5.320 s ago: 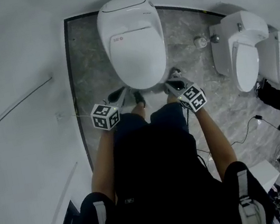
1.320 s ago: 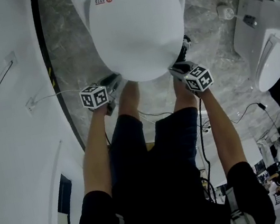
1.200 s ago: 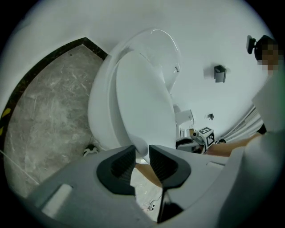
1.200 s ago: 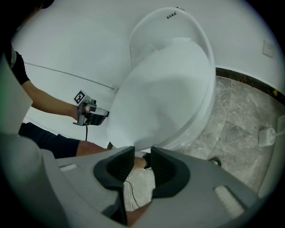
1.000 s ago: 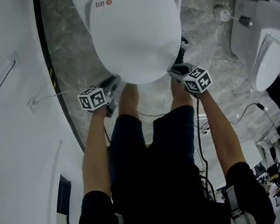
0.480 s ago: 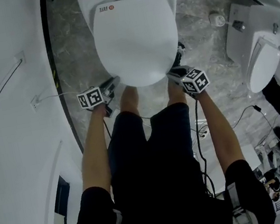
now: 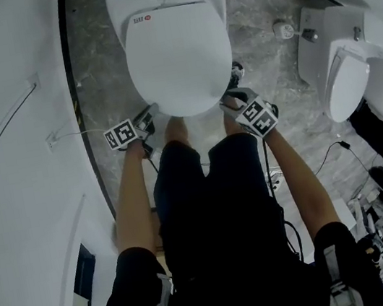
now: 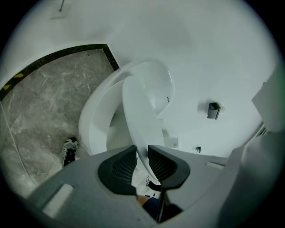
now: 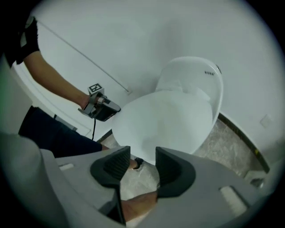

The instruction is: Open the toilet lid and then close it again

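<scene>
The white toilet lid [image 7: 174, 56] is tilted up off the seat [image 8: 95, 127]. My left gripper [image 7: 146, 114] is at the lid's front-left edge. In the left gripper view the lid [image 8: 140, 111] runs edge-on between the jaws of that gripper [image 8: 142, 153], which have just been closing and press on it. My right gripper [image 7: 234, 95] is at the lid's front-right edge. Its jaws have just been opening. In the right gripper view the gripper [image 9: 143, 162] stands open, with only floor and a shoe in the gap, just short of the lid [image 9: 169, 124].
The person's legs and a shoe [image 8: 69, 149] stand right in front of the bowl. Two more white toilets [image 7: 344, 81] stand at the right, with cables [image 7: 338, 152] across the marble floor. A white wall [image 7: 20, 179] lies close on the left.
Both grippers have risen along with the lid's front edge. The lid looks shorter in the head view than a second ago.
</scene>
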Demonstrator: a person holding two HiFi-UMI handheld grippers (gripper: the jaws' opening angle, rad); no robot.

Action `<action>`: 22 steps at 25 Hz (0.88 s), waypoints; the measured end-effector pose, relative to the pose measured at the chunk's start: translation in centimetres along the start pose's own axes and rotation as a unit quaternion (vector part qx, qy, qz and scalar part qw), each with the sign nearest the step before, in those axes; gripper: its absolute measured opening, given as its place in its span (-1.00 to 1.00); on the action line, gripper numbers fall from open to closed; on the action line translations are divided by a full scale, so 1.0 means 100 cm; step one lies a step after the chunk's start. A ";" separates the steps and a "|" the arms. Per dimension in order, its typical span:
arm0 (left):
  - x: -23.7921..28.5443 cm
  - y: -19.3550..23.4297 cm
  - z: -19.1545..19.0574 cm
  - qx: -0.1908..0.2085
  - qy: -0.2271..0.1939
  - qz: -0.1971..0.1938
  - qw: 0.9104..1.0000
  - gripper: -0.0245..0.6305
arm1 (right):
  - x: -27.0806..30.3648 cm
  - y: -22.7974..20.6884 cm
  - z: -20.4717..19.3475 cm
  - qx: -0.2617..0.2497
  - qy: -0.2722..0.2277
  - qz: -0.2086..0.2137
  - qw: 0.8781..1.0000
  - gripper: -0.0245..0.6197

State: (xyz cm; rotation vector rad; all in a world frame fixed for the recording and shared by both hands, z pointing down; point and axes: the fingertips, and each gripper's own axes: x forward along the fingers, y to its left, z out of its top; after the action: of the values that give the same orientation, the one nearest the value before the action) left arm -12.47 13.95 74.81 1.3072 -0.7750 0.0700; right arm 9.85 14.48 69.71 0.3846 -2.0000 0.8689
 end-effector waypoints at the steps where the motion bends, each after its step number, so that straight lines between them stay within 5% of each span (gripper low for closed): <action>1: -0.003 -0.006 0.001 -0.006 -0.014 -0.005 1.000 -0.65 | -0.007 0.006 0.005 -0.037 0.005 -0.008 0.999 -0.36; 5: -0.013 -0.030 0.013 -0.022 -0.066 -0.026 0.997 -0.66 | -0.025 0.028 0.022 -0.194 0.028 -0.042 0.980 -0.36; 9: -0.021 -0.048 0.022 -0.020 -0.086 -0.033 0.996 -0.66 | -0.026 0.049 0.032 -0.287 0.029 -0.077 0.955 -0.30; 17: -0.031 -0.079 0.038 -0.020 -0.100 -0.049 0.994 -0.65 | -0.024 0.060 0.046 -0.336 0.053 -0.154 0.928 -0.27; 22: -0.036 -0.091 0.042 -0.026 -0.090 -0.056 0.994 -0.65 | -0.030 0.053 0.063 -0.324 0.062 -0.173 0.928 -0.28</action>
State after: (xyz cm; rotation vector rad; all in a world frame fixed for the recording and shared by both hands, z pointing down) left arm -12.93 8.89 65.50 1.3171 -0.8500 -0.1590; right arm 4.65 13.53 62.70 0.2747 -1.8931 -0.0082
